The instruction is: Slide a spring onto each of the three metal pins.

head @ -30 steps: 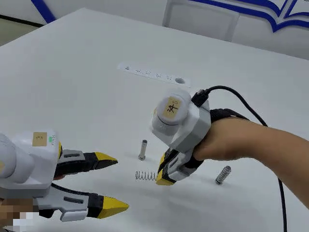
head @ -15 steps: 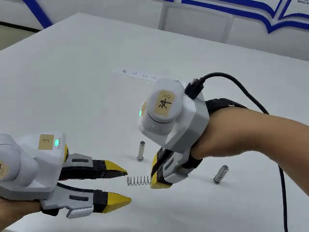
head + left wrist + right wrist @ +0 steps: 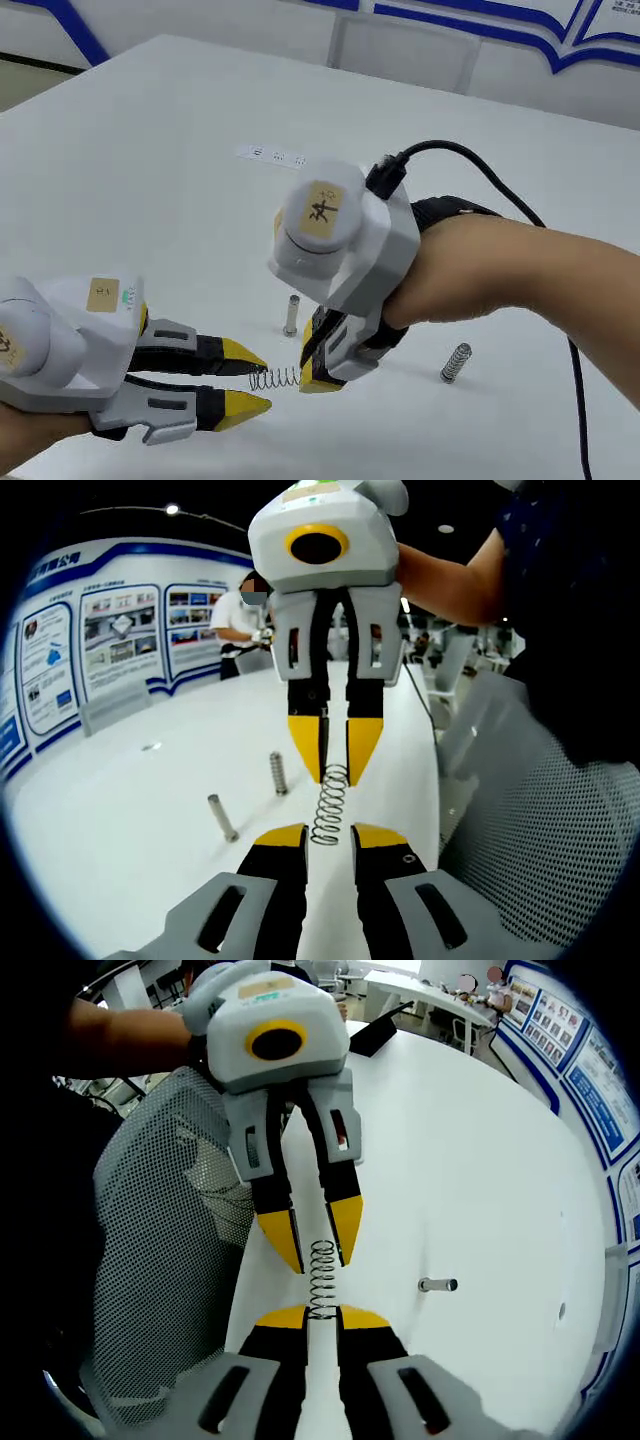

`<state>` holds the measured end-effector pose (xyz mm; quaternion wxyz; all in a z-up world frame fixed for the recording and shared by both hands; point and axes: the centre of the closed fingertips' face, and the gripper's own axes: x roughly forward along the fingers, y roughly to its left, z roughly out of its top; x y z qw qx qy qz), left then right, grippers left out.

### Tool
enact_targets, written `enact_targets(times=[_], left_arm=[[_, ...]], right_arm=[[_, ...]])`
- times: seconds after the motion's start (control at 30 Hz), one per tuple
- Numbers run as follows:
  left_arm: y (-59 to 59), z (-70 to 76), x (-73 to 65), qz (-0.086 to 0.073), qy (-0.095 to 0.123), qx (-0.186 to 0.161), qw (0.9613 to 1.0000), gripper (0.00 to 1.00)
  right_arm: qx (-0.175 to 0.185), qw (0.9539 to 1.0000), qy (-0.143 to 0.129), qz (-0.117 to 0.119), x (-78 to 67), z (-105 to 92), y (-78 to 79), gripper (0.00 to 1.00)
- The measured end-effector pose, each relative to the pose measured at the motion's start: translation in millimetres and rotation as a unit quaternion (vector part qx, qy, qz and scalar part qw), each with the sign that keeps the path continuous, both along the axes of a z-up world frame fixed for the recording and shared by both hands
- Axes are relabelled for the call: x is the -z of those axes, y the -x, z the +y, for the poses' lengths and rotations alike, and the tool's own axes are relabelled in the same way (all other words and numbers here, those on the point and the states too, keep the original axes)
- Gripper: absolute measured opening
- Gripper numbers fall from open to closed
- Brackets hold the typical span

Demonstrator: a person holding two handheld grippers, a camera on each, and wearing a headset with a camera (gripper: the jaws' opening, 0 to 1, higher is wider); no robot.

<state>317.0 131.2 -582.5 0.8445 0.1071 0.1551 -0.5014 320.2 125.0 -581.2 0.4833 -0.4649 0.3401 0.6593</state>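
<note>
The left gripper (image 3: 262, 381) is held low at the near left of the white table (image 3: 150, 200), lying roughly level with its yellow-tipped jaws pointing to the right. The jaws stand a little apart. One end of the spring (image 3: 275, 378) sits in the gap between the tips. Whether either tip touches the coil cannot be told.

The spring hangs clear of the table surface, stretched roughly level between the two grippers, which face each other tip to tip. Just behind it a bare pin (image 3: 292, 314) stands upright on the table, apart from both grippers and with no coil on it.

The right gripper (image 3: 320, 376) comes down from above and to the right, tilted steeply, with its jaws closed together on the other end of the spring. Its own view shows the coil pinched between the two yellow tips. The person's forearm (image 3: 520, 270) runs off to the right behind it, and a black cable (image 3: 450, 150) loops from the gripper's body over the arm.

Further right, well apart from the grippers, a second spring (image 3: 456, 362) stands on the table. Whether a pin runs inside it cannot be told.
</note>
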Motion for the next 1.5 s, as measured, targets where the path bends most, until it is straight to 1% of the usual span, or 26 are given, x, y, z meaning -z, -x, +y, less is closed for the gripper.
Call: enact_targets(times=[0.17,0.33,0.43,0.67,0.87,1.13,1.5], left_arm=[[-1.0,-0.5,-0.4,-0.003,-0.002,0.0,1.0,0.14],[-1.3,-0.3,0.4,-0.002,-0.004,-0.001,1.0,0.12],[-1.8,0.6,0.5,0.0,-0.005,-0.003,1.0,0.12],[-0.9,1.4,0.2,0.002,-0.003,-0.003,1.0,0.11],[-2.2,1.7,-1.7,0.0,0.001,-0.004,1.0,0.11],[-4.2,0.3,-3.4,-0.001,0.001,0.0,1.0,0.11],[-3.9,-2.3,-5.5,-0.002,-0.001,0.003,1.0,0.11]], right_arm=[[-0.002,1.0,0.0,0.0,-0.2,1.2,0.7,0.11],[-0.004,0.9999,-0.013,-0.004,-8.1,5.0,2.3,0.11],[-0.003,0.9996,-0.028,-0.005,-14.1,9.4,2.3,0.11],[0.001,0.9985,-0.055,-0.007,-21.9,17.1,3.1,0.11],[0.006,0.9961,-0.088,-0.001,-32.7,27.0,4.4,0.11],[0.0,0.9948,-0.102,-0.004,-36.9,34.8,8.1,0.11],[-0.006,0.9937,-0.112,-0.005,-38.8,41.8,11.0,0.11]])
